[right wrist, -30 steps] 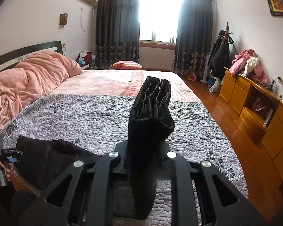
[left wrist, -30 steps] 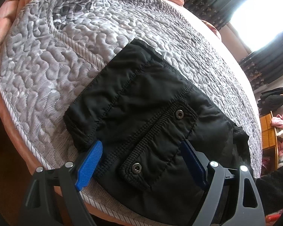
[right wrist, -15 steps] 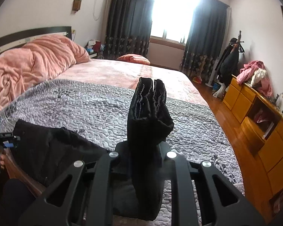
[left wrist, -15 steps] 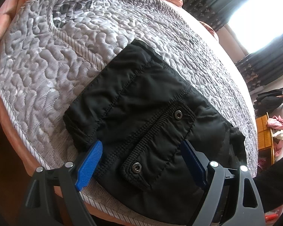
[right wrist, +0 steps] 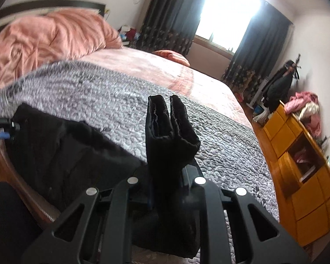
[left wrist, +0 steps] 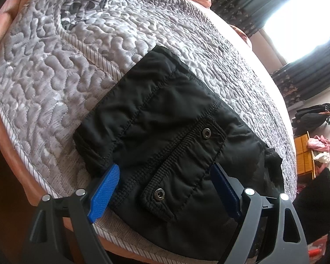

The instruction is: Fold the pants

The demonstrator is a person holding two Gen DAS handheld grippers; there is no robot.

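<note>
Risk: pinched leg ends slipping from right tongs (right wrist: 165,176) mid-carry, since grip catches only narrow bundle; fold then landing crooked over waist part. Left tongs (left wrist: 165,182) spread wide, astride pocket flap, pads gripping nothing, so lower layer free to drag. Black pants (left wrist: 165,127) padded, stitched, two snaps on flap; lying at near edge of bed (left wrist: 55,77) on grey quilt

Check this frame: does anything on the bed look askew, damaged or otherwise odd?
Nothing stands out. The black padded pants lie flat on the grey quilted bedspread, and the right gripper pinches their stacked leg ends.
</note>
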